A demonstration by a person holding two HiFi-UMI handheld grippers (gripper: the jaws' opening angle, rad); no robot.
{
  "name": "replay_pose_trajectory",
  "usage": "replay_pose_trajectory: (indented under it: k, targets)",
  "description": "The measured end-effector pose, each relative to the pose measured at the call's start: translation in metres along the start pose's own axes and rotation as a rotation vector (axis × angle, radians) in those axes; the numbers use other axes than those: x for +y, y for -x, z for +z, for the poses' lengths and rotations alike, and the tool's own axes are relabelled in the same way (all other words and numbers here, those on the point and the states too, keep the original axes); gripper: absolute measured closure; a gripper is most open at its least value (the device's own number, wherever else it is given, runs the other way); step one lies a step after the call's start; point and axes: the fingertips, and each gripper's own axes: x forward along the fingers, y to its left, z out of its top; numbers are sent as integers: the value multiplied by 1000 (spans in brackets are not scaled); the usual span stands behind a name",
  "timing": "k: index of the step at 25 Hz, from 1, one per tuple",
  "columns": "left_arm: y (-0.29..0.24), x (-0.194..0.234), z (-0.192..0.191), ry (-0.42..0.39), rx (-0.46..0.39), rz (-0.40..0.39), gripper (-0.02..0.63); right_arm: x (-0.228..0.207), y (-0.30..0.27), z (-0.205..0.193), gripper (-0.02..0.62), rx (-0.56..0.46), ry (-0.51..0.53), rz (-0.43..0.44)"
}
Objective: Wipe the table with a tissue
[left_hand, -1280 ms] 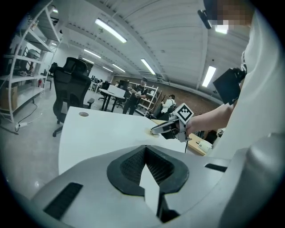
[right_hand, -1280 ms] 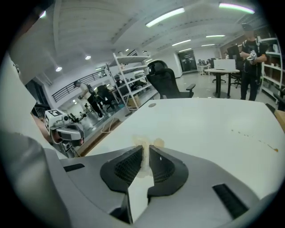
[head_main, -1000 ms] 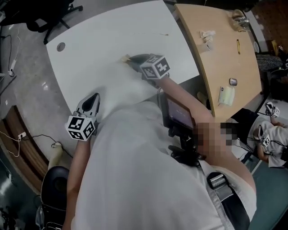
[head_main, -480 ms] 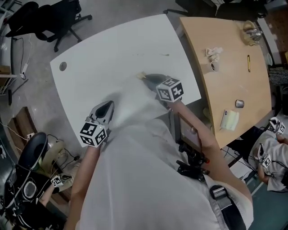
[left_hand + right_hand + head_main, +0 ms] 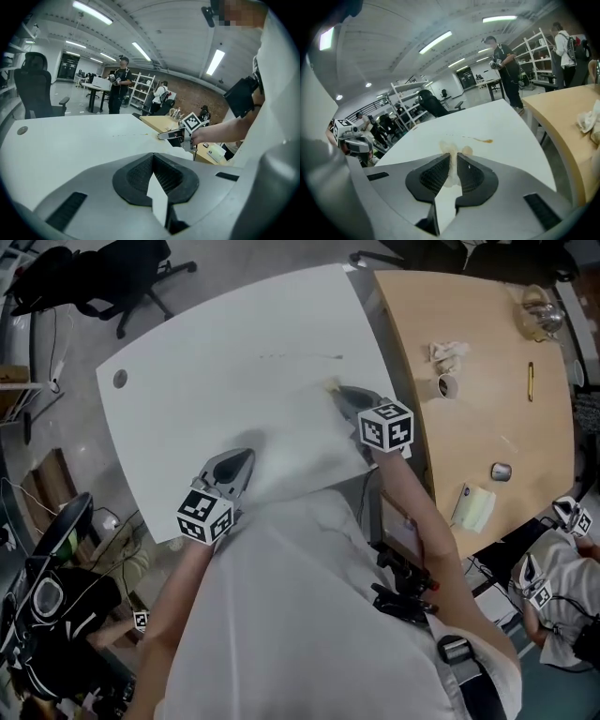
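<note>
Pinching the tissue (image 5: 330, 386) between nearly closed jaws on the right gripper (image 5: 343, 394), in the head view, and pressing it onto the white table (image 5: 187, 362) near the edge beside the wooden table (image 5: 469, 381). Hovering low over the near side with the left gripper (image 5: 246, 456), well apart from the tissue. Lying just beyond the tissue: a thin brownish streak (image 5: 300, 356), running crosswise to the right jaws.

Meeting pad to pad in the left gripper view, with nothing between them and only bare table showing underneath. Looking across at the right gripper far off to the right, the streak stretching away to its left.

Squeezing a pale, stained wad in the right gripper view, the tissue bulging out past the tips. Facing the streak close ahead and slightly right, long axis across the view. Probably calling for a short push forward by the right hand, by far the nearer one.
</note>
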Motion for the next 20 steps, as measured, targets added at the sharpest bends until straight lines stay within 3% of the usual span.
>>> replay_pose_trajectory:
  k: [4, 10, 15, 20]
  targets:
    - [-21, -19, 7, -32, 6, -15, 600, -49, 9, 17, 543, -4, 24, -61]
    - [-24, -29, -6, 8, 16, 42, 600, -95, -13, 43, 543, 37, 120, -125]
    - [-15, -24, -14, 56, 8, 115, 601, -104, -39, 56, 543, 79, 186, -113]
    - [-15, -24, -11, 68, -1, 135, 600, -111, -55, 45, 543, 161, 245, -108]
